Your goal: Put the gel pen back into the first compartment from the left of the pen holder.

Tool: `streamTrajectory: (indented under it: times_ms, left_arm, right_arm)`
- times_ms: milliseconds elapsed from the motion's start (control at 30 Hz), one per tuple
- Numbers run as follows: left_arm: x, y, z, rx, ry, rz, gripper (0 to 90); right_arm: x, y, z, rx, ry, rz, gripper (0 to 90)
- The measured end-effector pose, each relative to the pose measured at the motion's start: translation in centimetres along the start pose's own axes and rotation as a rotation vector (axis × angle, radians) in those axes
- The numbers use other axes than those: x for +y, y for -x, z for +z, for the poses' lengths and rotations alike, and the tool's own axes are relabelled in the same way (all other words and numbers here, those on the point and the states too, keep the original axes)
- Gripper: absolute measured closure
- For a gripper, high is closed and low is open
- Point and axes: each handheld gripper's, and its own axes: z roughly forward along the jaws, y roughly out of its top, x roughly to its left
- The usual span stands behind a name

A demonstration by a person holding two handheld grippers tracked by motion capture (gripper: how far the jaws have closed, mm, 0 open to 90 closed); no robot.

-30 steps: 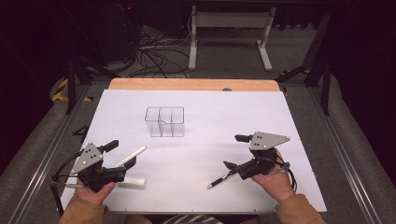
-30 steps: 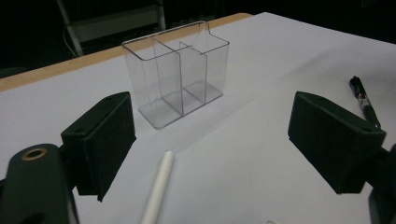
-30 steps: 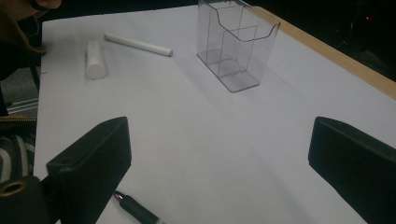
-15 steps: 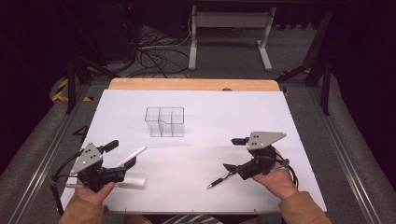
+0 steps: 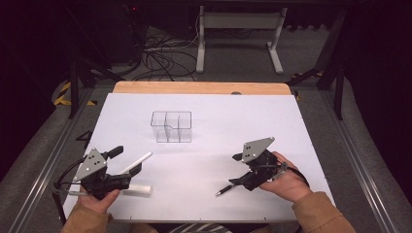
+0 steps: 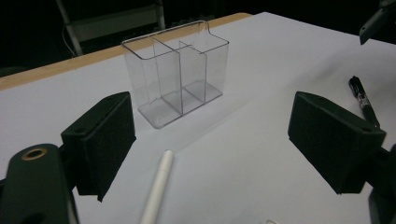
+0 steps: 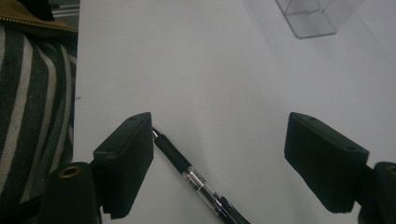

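My right gripper [image 5: 241, 171] sits low, spread wide over the black pen [image 7: 187, 167] on the worktop [image 5: 272, 121]. My left gripper [image 5: 127, 160], also wide, straddles the white pen [image 6: 156, 191].

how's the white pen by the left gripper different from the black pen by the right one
The white pen is plain white all along; the black pen is dark with a clear, labelled middle section. In the high view the white pen looks longer than the black pen. Both lie flat on the white table, each between open jaws, ungripped.
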Motion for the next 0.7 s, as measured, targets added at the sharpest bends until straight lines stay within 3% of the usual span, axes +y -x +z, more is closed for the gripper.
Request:
streamTrajectory:
  times_ms: [200,467,700]
  left_arm:
    - [0.0,0.0,0.0,-0.001,-0.004,-0.002,15.6]
    - [0.0,0.0,0.0,-0.001,-0.002,-0.001,15.6]
    - [0.0,0.0,0.0,-0.002,-0.004,-0.003,15.6]
  right_arm:
    - [0.6,-0.1,1.0,0.023,-0.108,-0.067,28.3]
    - [1.0,-0.1,1.9,0.065,-0.192,-0.115,30.2]
    - [1.2,-0.2,3.0,0.099,-0.296,-0.191,33.7]
